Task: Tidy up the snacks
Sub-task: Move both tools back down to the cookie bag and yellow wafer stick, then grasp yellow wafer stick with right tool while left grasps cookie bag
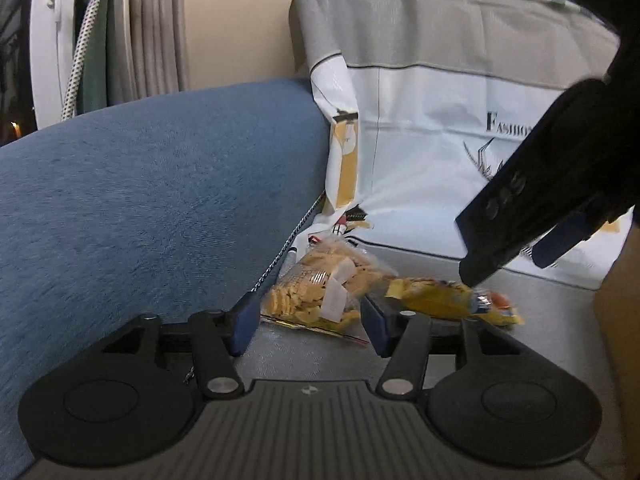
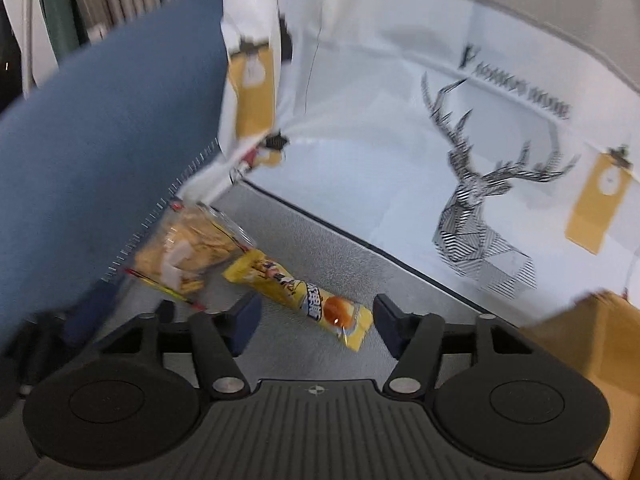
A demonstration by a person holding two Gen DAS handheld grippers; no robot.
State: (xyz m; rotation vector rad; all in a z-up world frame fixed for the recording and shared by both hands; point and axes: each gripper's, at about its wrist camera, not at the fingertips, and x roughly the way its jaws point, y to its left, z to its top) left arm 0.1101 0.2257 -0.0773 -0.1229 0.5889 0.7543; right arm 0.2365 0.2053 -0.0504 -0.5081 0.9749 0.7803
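Observation:
A clear bag of yellow crackers (image 1: 320, 288) lies on the grey mat (image 1: 420, 264) against the blue cushion. A yellow snack bar wrapper (image 1: 452, 300) lies just right of it. My left gripper (image 1: 310, 320) is open, low, with the cracker bag between its blue pads. My right gripper (image 1: 520, 248) comes down from the upper right over the bar. In the right wrist view my right gripper (image 2: 316, 324) is open above the yellow bar (image 2: 300, 296), with the cracker bag (image 2: 188, 252) to its left.
A blue cushion (image 1: 140, 200) rises on the left. A white and grey fabric storage bin with a deer print (image 2: 480, 184) stands behind the snacks. A brown cardboard edge (image 1: 620, 320) is at the right. Curtains (image 1: 152, 28) hang at the back left.

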